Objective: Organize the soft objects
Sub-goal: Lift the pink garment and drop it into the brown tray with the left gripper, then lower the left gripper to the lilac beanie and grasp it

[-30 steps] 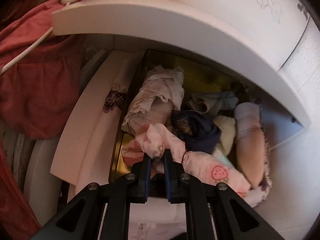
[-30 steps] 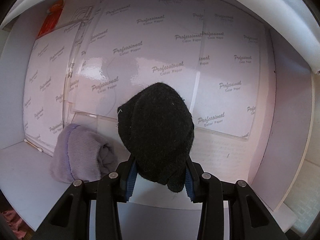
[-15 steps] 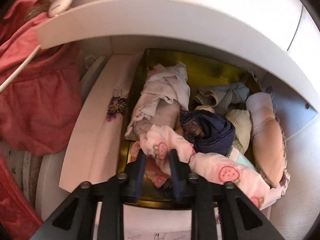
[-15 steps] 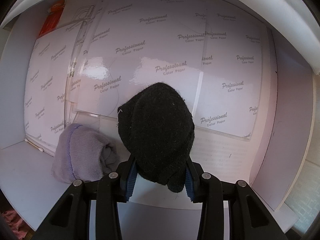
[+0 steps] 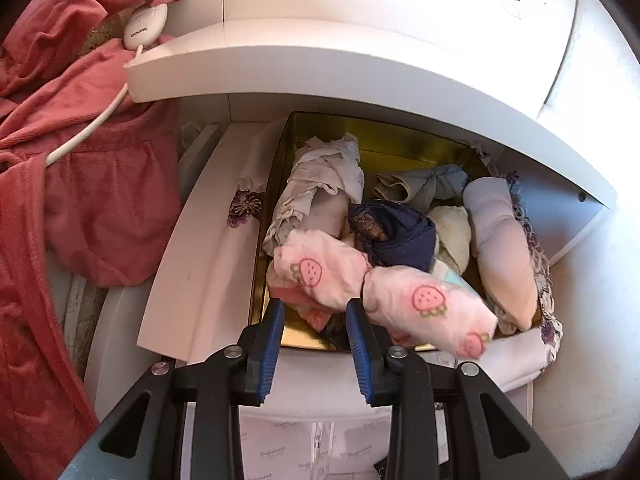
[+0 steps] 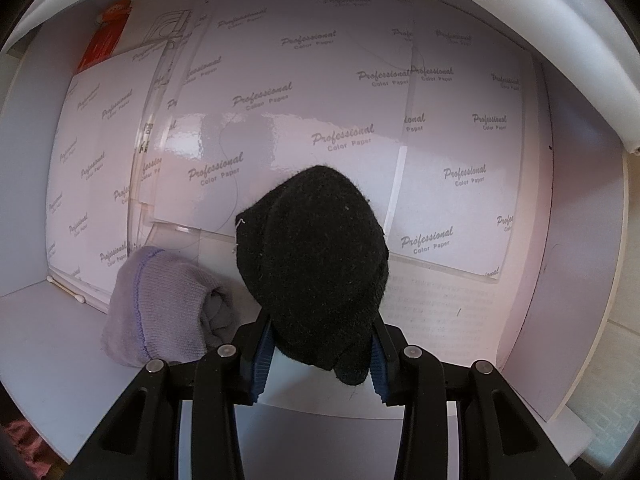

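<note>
Left gripper (image 5: pixel 315 322): jaws opening, nothing pinched between the blue pads. Just ahead, the pink strawberry cloth (image 5: pixel 320 276), lying loose on the pile at the near edge of the gold box (image 5: pixel 400 136). Free of the pads, by the look of it, so the drop seems done. Best now to pull straight back and a bit up, jaws kept wide, so no pad snags the cloth and drags it out again.

A little further on, a dark blue bundle (image 5: pixel 394 236), then a cream roll (image 5: pixel 454 230) to its right. Further right, a long pale peach roll (image 5: pixel 500 240) along the box side. Ahead and left, a crumpled white cloth (image 5: pixel 316 184). At the back, a grey-blue bundle (image 5: pixel 428 184). Box quite full, so best to tuck the hanging pink end in, not heap higher. Far off to the left, outside the box, a red robe (image 5: pixel 80 184).

Right gripper (image 6: pixel 318 354): clenched on a black sock (image 6: pixel 312 260), both pads pressing its sides. Just to the left and low, a folded lilac sock (image 6: pixel 160 308) lying on the white shelf (image 6: pixel 48 340). Beyond, glossy photo paper packs (image 6: pixel 320 92) standing against the back wall. Best to set the black sock down beside the lilac one, not on top, then let go slowly.
</note>
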`<state>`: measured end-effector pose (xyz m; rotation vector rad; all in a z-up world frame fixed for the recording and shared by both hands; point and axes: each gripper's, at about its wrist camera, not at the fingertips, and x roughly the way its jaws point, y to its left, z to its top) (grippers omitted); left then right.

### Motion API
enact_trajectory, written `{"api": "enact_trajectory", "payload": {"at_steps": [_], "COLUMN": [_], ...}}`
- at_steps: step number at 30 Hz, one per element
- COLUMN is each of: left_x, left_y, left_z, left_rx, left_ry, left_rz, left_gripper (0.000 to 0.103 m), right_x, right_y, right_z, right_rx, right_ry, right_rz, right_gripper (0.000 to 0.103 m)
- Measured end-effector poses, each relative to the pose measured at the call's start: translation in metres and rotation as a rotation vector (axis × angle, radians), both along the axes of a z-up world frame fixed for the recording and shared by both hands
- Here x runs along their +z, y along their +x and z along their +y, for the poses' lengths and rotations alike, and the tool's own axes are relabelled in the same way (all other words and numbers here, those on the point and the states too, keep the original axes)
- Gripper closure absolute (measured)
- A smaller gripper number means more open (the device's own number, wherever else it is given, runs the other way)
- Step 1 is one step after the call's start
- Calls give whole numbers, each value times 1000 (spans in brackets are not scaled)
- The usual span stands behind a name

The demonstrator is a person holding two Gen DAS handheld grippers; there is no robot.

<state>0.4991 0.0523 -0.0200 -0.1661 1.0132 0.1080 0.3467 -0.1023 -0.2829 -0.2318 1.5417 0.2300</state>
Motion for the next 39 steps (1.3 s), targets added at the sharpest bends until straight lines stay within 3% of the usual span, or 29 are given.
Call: {"api": "enact_trajectory", "payload": {"at_steps": [10,18,27,39], "left_x": [9,-1,-37,-101], "left_y": [-50,-80,-106,-114], "left_z": [5,8,12,2], "left_rx": [-1,-3,-3,-89], "left_ry": [1,11,-8,-71], "left_rz": [-17,30,172,400], "left_gripper": [68,68,68,68], "right_x": [-1,-1,1,6], "right_y": [-3,-5,-6,-4], "right_z": [3,4,5,-3], "right_rx": [20,25,23,-7], "right_ry": [-12,-16,-6,18], "right_rz": [-10,-13,-15,-19], "right_gripper": [62,62,62,62]}}
